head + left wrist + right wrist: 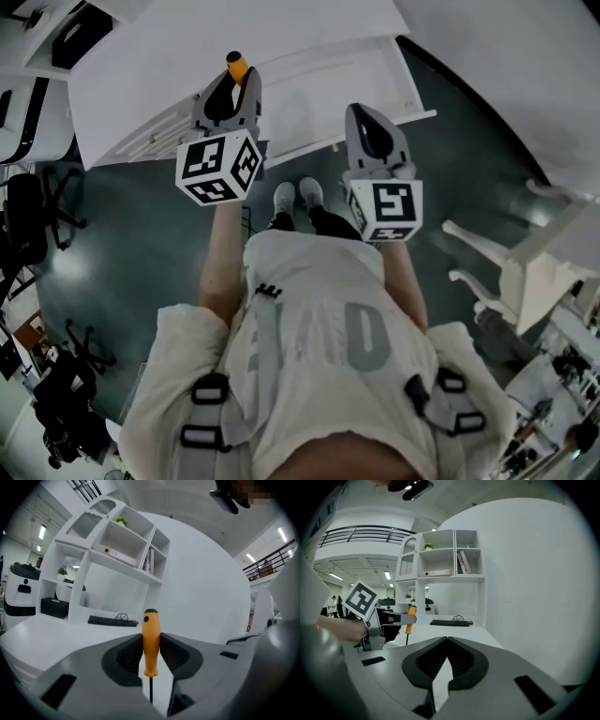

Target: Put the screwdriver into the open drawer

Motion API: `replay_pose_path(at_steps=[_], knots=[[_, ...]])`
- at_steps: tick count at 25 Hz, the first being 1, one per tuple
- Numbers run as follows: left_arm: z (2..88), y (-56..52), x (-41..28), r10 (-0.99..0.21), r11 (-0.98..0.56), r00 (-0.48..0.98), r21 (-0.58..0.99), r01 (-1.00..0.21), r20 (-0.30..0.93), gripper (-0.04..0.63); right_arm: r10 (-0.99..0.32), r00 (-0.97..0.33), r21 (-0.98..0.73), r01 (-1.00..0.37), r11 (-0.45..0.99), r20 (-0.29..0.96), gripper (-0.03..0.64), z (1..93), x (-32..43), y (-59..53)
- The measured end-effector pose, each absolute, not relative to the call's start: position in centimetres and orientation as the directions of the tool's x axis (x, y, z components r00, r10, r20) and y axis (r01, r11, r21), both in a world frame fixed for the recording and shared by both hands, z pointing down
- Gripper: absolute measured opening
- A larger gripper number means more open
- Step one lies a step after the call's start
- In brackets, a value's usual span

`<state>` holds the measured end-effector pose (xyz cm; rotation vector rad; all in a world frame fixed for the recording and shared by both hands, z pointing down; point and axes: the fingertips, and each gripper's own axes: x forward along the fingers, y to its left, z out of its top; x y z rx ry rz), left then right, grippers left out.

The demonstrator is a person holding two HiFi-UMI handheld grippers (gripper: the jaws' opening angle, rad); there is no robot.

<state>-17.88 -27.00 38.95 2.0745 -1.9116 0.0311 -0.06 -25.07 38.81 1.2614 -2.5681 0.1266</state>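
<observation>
My left gripper [238, 82] is shut on the orange handle of a screwdriver [236, 66]. In the left gripper view the screwdriver [151, 641] stands upright between the pads, its dark shaft pointing down behind the left gripper [151, 635]. The right gripper view shows the same screwdriver [410, 617] at its left, held over the white desk. My right gripper [362, 112] hangs beside it; the right gripper [446, 639] is shut with nothing in it. A white tray-like part [337, 89] juts from the desk edge under both grippers; whether it is the drawer I cannot tell.
A white desk [169, 56] carries a black keyboard [112, 620] and a white shelf unit [445, 559] against a curved white wall. Black office chairs [37, 216] stand on the dark floor at left, white furniture [525, 272] at right. The person's shoes [298, 195] are just before the desk.
</observation>
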Motion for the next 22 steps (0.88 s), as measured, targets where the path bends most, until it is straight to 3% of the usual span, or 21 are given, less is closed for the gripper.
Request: replay_pose_path(at_steps=[8, 13, 22], knots=[[50.7, -30.6, -16.8, -0.81, -0.073, 0.224, 0.286, -0.955, 0.543, 0.11, -0.786, -0.519, 0.03, -0.828, 0.559, 0.335, 0.005, 40.8, 2.8, -25.1], [57.5, -31.9, -16.4, -0.659, -0.096, 0.235, 0.23, -0.968, 0.715, 0.109, -0.791, -0.497, 0.01, -0.845, 0.535, 0.358, 0.005, 41.6, 3.8, -24.8], [64.4, -32.3, -15.6, -0.479, -0.079, 0.252, 0.245, -0.966, 0.841, 0.107, -0.802, -0.428, -0.008, -0.884, 0.467, 0.418, 0.005, 44.0, 6.9, -24.2]])
